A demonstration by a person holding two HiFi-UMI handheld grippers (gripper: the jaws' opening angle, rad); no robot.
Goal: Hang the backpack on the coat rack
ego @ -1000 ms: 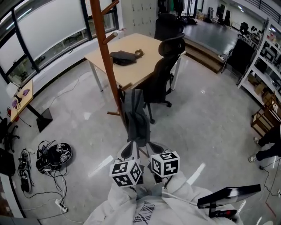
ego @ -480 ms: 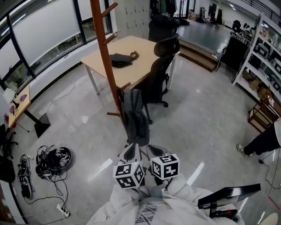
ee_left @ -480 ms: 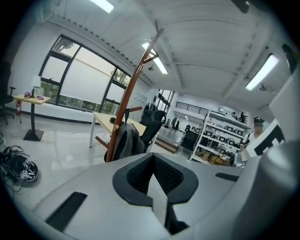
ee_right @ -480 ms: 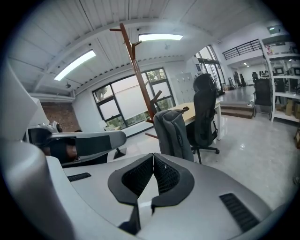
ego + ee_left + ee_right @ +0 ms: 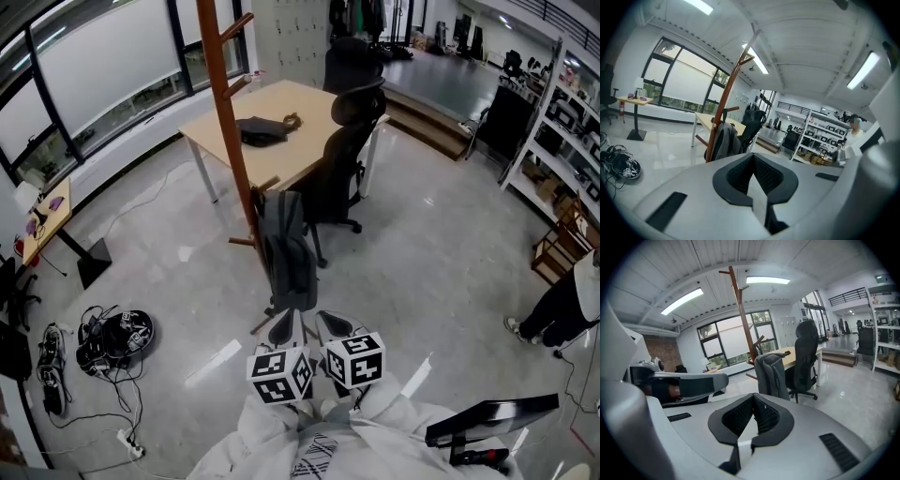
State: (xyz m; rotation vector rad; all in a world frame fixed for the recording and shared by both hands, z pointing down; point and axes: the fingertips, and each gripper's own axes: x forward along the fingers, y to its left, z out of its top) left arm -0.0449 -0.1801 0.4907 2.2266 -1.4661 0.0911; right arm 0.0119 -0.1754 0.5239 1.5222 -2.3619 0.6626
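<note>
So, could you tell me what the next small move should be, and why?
Probably just draw both grippers back. The backpack already appears to hang from a low peg of the coat rack, and the left gripper and right gripper are both shut, empty and clear of it.

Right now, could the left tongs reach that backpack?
Probably not without a step closer. The left tongs are shut, empty and apart from the backpack at the coat rack. Only floor lies between, so nothing blocks them.

White sleeves [image 5: 234,445], black-and-white marker cubes [image 5: 279,375], pale grey shells [image 5: 693,197], black ribbed fingers [image 5: 737,176]
</note>
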